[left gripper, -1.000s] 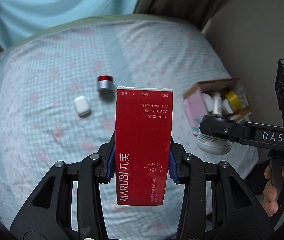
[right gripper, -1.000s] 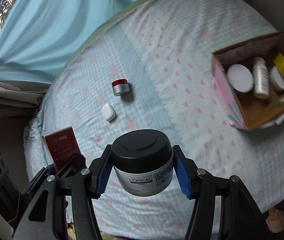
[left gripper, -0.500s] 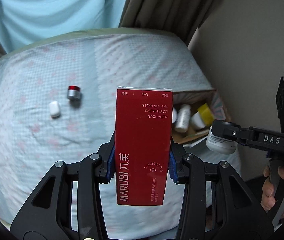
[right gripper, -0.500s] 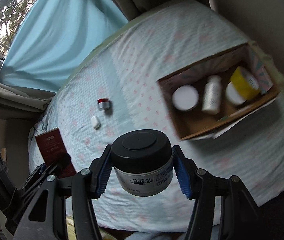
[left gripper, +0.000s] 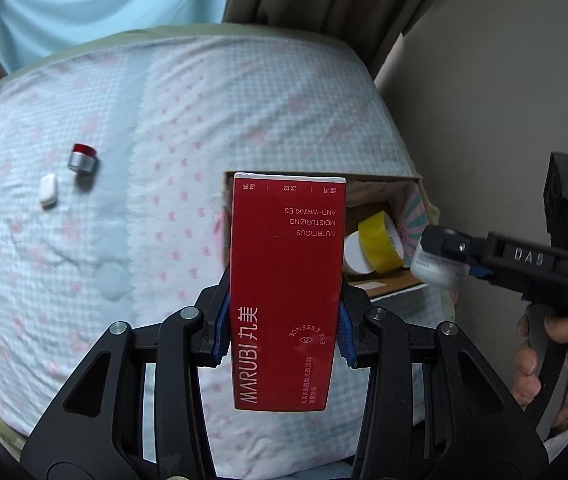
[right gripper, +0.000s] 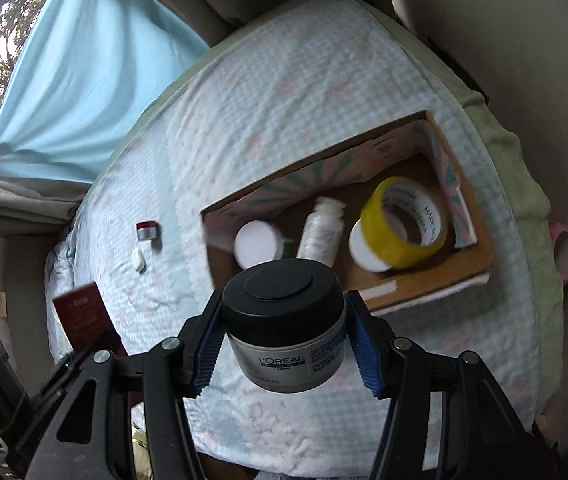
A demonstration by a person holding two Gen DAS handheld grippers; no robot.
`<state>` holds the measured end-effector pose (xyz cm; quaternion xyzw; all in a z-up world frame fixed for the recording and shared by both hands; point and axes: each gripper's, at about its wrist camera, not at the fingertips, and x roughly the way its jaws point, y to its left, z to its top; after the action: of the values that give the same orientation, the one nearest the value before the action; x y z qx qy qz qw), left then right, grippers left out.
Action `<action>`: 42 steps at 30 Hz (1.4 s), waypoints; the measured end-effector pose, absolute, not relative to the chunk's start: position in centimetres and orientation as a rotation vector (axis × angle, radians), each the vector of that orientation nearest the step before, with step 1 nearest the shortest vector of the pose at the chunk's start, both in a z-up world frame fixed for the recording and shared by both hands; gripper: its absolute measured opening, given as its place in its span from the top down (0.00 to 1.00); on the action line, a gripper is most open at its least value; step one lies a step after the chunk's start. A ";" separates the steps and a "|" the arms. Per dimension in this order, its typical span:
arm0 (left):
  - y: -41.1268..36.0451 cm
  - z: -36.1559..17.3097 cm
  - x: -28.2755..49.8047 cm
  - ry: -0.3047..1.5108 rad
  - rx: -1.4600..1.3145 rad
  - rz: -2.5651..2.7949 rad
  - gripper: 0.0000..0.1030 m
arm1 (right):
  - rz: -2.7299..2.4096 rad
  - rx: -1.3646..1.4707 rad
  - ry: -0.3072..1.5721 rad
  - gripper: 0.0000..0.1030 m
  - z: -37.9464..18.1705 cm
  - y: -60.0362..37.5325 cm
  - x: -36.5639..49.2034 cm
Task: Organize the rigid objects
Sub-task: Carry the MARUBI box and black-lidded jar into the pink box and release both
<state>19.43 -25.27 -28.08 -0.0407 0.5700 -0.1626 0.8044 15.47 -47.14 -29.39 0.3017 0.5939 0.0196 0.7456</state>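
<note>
My left gripper (left gripper: 282,334) is shut on a tall red Marubi box (left gripper: 286,292), held upright above the bed in front of the cardboard box (left gripper: 416,196). My right gripper (right gripper: 284,346) is shut on a L'Oreal jar (right gripper: 284,334) with a black lid, held just before the near edge of the cardboard box (right gripper: 480,268). The jar also shows at the right in the left wrist view (left gripper: 438,260). The box holds a yellow tape roll (right gripper: 404,224), a white bottle (right gripper: 322,232) and a white-lidded jar (right gripper: 256,244).
A small red-capped silver jar (left gripper: 83,158) and a white earbud case (left gripper: 49,195) lie on the checked bedsheet at the far left. Curtains hang behind the bed. A wall runs along the right side of the bed. A pink roll (right gripper: 564,250) lies off the bed's right edge.
Both grippers have moved right toward the cardboard box with their objects held. The box now sits directly ahead of both; the small jar and earbud case have slid left in view.
</note>
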 end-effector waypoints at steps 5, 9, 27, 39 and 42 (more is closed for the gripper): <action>-28.7 -31.2 21.5 1.272 -0.065 -0.349 0.63 | 0.059 0.680 1.322 0.48 -31.8 -49.5 18.2; -31.1 -34.5 23.1 1.305 -0.025 -0.356 0.63 | 0.098 0.655 1.340 0.48 -34.1 -50.0 21.0; -35.0 -42.2 25.1 1.325 0.124 -0.386 0.62 | 0.212 0.475 1.349 0.47 -40.5 -48.5 25.5; -35.2 -40.0 24.7 1.240 0.201 -0.418 0.00 | 0.107 0.578 1.334 0.00 -39.3 -51.1 23.4; -34.7 -39.5 24.4 1.242 0.186 -0.404 0.00 | 0.097 0.582 1.314 0.00 -38.7 -51.2 23.0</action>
<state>24.37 -34.68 -39.53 0.0862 0.5769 -0.1876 0.7903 22.95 -51.16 -38.69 0.2667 0.6018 0.0442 0.7515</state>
